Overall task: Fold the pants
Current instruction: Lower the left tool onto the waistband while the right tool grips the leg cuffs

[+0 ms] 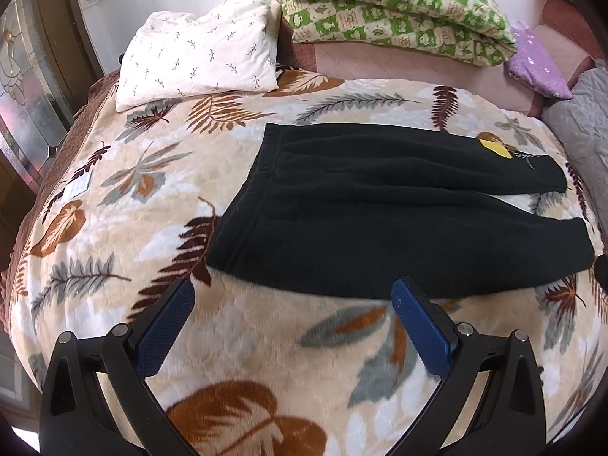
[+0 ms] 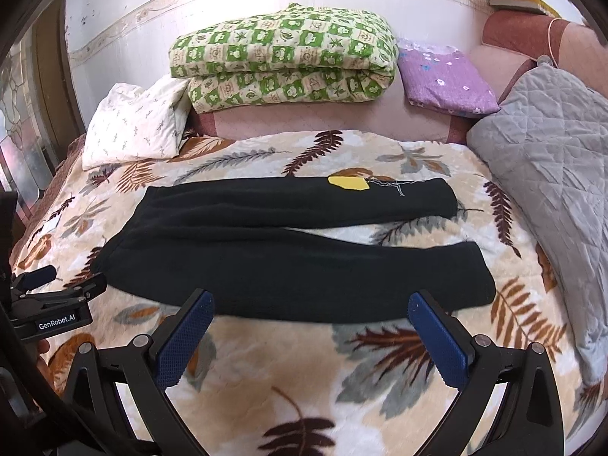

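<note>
Leaf blanket (image 2: 266, 372) — black pants (image 2: 288, 266) flat, both grippers' fingers apart.

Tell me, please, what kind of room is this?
Most likely a bedroom at home. Black pants lie flat on a bed covered by a leaf-print blanket, with a white pillow and a folded green quilt at the far end by the wall.

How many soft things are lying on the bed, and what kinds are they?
Black pants: 1
Leaf-print blanket: 1
White pillow: 1
Green checked quilt, folded: 1
Purple flowered cloth, folded: 1
Grey quilted cover: 1
Total: 6
</note>
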